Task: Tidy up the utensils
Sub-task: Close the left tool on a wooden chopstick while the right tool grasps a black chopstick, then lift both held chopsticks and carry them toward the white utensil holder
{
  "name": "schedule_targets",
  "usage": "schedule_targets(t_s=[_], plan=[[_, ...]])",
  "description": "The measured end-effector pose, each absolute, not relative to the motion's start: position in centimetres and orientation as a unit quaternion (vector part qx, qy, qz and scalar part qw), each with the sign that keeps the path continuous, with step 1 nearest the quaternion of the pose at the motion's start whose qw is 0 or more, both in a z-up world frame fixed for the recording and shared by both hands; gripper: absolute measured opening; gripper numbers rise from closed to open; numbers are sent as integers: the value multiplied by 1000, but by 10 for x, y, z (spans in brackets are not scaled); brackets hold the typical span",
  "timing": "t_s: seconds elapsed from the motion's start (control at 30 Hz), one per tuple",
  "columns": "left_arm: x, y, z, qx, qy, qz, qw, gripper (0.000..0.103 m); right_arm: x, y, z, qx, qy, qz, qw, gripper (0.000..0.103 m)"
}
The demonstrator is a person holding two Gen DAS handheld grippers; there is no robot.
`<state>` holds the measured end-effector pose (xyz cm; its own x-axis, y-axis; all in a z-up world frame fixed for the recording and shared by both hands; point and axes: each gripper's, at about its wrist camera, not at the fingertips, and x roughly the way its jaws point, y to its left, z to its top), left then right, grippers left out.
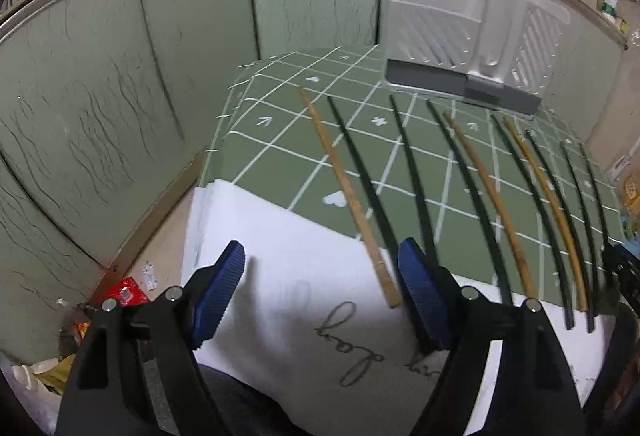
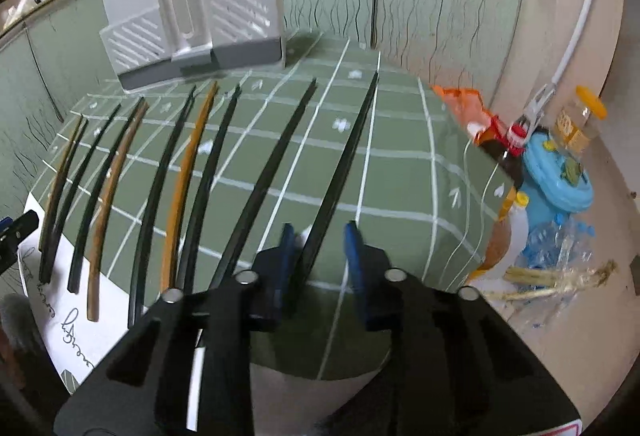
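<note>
Black chopstick (image 2: 340, 172), rightmost in the row, is lying on the green grid mat (image 2: 400, 172), its near end sitting between the right gripper (image 2: 320, 256) pads. Jaws are narrowed around it; can't tell if the pads are actually pressing. Other chopsticks, black and wooden, are lying side by side to its left. White-grey utensil holder (image 2: 192, 16) is standing at the mat's far edge. Left gripper (image 1: 320, 276) is hovering spread wide over the white cloth (image 1: 280, 276), gripping nothing.

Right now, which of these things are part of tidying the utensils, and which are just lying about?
Part of the job:
- chopsticks laid in a row
- white utensil rack
- right gripper

Lying about:
- blue tub
- jar
- orange packet
</note>
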<state>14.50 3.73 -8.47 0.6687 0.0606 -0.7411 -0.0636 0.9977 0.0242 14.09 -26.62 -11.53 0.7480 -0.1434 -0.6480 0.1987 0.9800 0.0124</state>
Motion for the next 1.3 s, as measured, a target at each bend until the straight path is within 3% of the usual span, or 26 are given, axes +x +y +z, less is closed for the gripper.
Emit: schedule_targets(t_s=[0.07, 0.17, 0.43, 0.53, 0.7, 0.77, 1.3], plan=[[147, 39, -86, 0, 410, 39, 911, 77, 139, -265, -117, 37, 343, -94, 934, 17], [151, 39, -90, 4, 420, 41, 906, 68, 139, -266, -117, 36, 344, -96, 933, 16], [157, 28, -93, 15, 436, 36, 899, 65, 139, -267, -116, 38, 349, -97, 931, 16], [158, 22, -97, 23, 443, 42, 895, 59, 139, -266, -116, 34, 352, -103, 930, 16], [154, 18, -99, 17, 443, 50, 895, 17, 138, -268, -116, 33, 354, -118, 927, 10], [151, 17, -99, 16, 439, 56, 897, 9, 136, -269, -116, 34, 352, -123, 927, 9], [145, 33, -93, -23, 422, 28, 906, 8, 128, -288, -110, 47, 334, -125, 933, 6]])
